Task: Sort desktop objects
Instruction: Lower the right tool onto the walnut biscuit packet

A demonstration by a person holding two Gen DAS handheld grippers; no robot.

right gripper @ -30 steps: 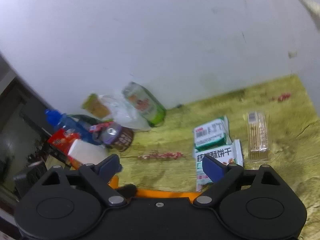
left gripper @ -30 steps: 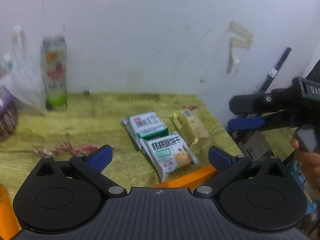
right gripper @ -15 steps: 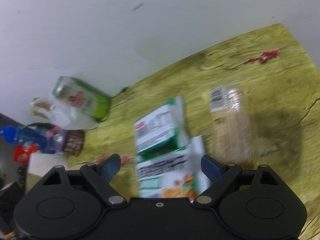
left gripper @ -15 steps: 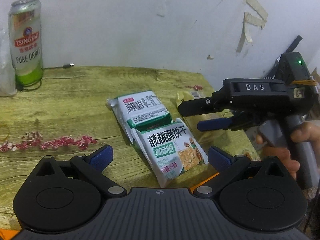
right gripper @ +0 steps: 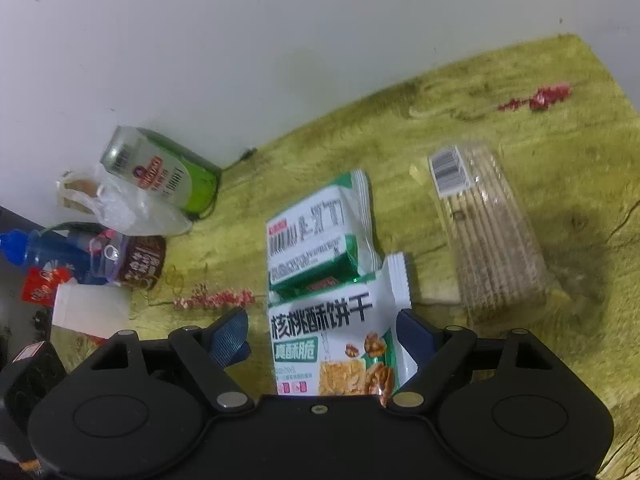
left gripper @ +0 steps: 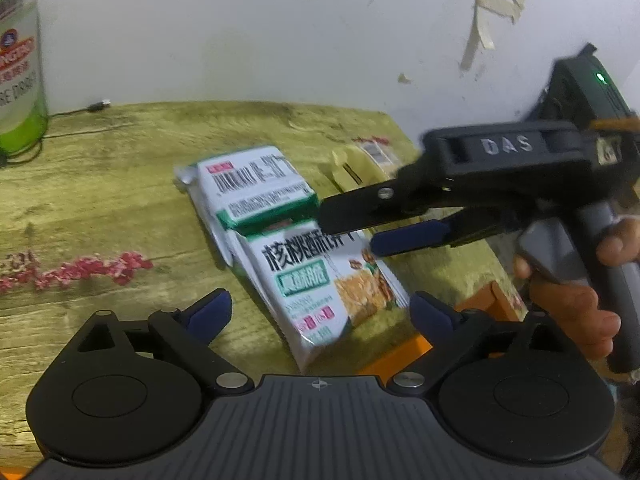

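Both tongs stand apart, the left tongs (left gripper: 318, 314) just narrowing; the right tongs (right gripper: 322, 336) straddle the near biscuit packet (right gripper: 340, 344) on the tabletop (right gripper: 580, 168). Lower squarely, then clamp its sides.

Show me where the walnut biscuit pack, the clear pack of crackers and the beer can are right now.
Walnut biscuit pack (right gripper: 340, 344): right wrist view, on its printed front.
Clear pack of crackers (right gripper: 492, 236): right wrist view, middle of the wrapper.
Beer can (right gripper: 168, 172): right wrist view, on its label.
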